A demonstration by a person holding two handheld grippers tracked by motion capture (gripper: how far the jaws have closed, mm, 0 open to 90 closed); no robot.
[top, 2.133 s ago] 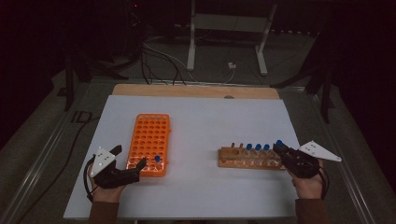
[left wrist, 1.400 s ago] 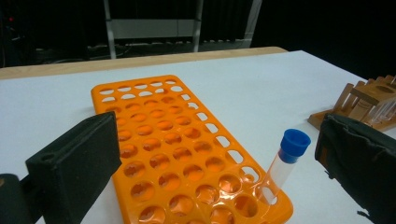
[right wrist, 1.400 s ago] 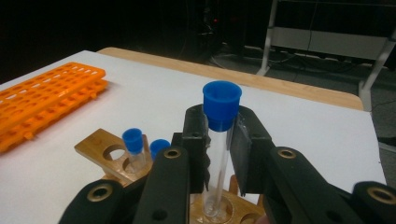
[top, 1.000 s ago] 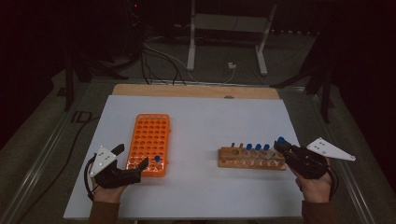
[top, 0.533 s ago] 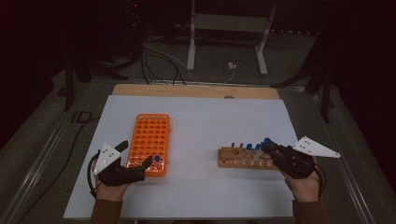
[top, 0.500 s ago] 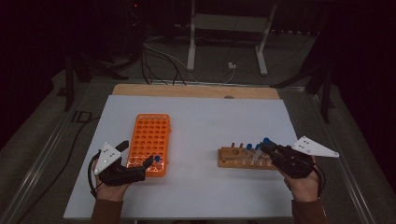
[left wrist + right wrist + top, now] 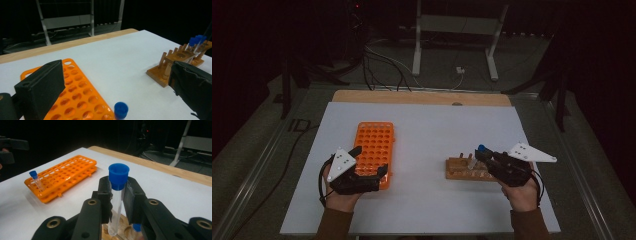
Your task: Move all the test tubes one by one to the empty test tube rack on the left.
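Observation:
My right gripper (image 7: 118,192) is shut on a clear tube with a blue cap (image 7: 118,175), held upright above the wooden rack (image 7: 120,230). From above, that right gripper (image 7: 482,152) hangs over the right half of the wooden rack (image 7: 459,170). The left gripper (image 7: 372,160) stands open at the near right corner of the orange rack (image 7: 374,142), nothing between its fingers. Between its jaws in the left gripper view, one blue-capped tube (image 7: 121,110) stands in the orange rack (image 7: 75,92). Farther off, more blue caps (image 7: 197,40) show at the wooden rack (image 7: 170,67).
Both racks lie on a white board (image 7: 437,125) with a wooden strip (image 7: 422,97) along its far edge. Metal stand legs (image 7: 452,45) and cables sit on the dark floor beyond. Open board lies between the two racks.
The right gripper has moved left over the wooden rack with the blue-capped tube in its jaws. The left gripper has shifted slightly and risen a little by the orange rack.

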